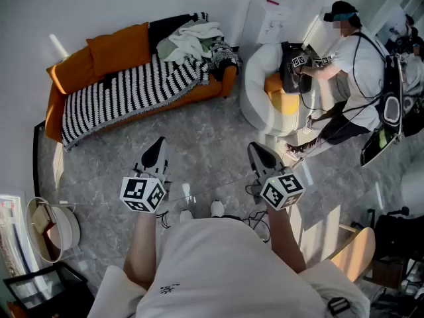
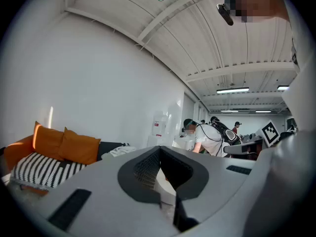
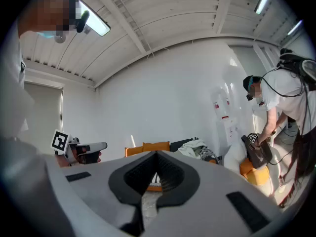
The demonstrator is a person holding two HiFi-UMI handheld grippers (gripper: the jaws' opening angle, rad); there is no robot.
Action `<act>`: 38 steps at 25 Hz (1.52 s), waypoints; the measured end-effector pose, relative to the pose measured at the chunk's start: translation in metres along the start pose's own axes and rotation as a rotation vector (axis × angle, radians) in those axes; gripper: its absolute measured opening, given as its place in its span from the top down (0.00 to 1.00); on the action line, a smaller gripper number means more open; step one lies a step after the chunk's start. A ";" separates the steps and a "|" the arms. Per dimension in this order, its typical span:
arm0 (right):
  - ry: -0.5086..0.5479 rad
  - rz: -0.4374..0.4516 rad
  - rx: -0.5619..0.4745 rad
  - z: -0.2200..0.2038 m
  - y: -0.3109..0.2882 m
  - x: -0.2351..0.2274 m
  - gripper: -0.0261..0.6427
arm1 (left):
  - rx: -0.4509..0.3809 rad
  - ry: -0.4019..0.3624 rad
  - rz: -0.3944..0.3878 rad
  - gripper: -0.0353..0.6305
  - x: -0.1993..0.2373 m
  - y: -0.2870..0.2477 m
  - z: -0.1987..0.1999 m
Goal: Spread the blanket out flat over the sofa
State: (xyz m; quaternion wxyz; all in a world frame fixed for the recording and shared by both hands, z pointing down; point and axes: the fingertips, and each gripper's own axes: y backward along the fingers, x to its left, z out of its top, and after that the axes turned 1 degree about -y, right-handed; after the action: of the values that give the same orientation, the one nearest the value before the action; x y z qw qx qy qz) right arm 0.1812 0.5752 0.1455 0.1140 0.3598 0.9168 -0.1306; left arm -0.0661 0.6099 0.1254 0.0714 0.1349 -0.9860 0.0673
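The orange sofa (image 1: 73, 68) stands against the far wall. A black-and-white striped blanket (image 1: 126, 88) lies over its seat and hangs over the front edge. A heap of pale and dark cloth (image 1: 195, 38) sits on the sofa's right end. I hold both grippers up in front of me, well short of the sofa. My left gripper (image 1: 158, 144) and my right gripper (image 1: 260, 151) are both shut, with nothing between the jaws. In the left gripper view the striped blanket (image 2: 42, 169) and the orange cushions (image 2: 64, 144) show at lower left.
A white round armchair (image 1: 262, 78) with a yellow cushion stands right of the sofa. Another person (image 1: 351, 58) bends over it with grippers. A white basket (image 1: 56, 227) stands at my left. Cables lie on the grey floor (image 1: 199, 138) near my feet.
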 end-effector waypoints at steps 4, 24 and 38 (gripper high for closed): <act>0.009 -0.005 0.013 -0.003 0.002 -0.004 0.93 | 0.006 -0.005 -0.002 0.92 -0.006 -0.004 -0.003; -0.019 0.117 0.040 -0.005 0.001 -0.040 0.92 | 0.005 -0.009 0.058 0.92 -0.037 -0.032 -0.007; -0.013 0.132 0.068 -0.006 -0.004 -0.065 0.92 | 0.034 0.000 0.094 0.92 -0.045 -0.045 -0.023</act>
State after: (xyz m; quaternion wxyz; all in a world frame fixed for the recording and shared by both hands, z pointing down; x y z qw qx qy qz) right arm 0.2249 0.5332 0.1711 0.1161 0.4223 0.8853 -0.1564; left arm -0.0079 0.5819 0.1459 0.0659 0.0898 -0.9899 0.0872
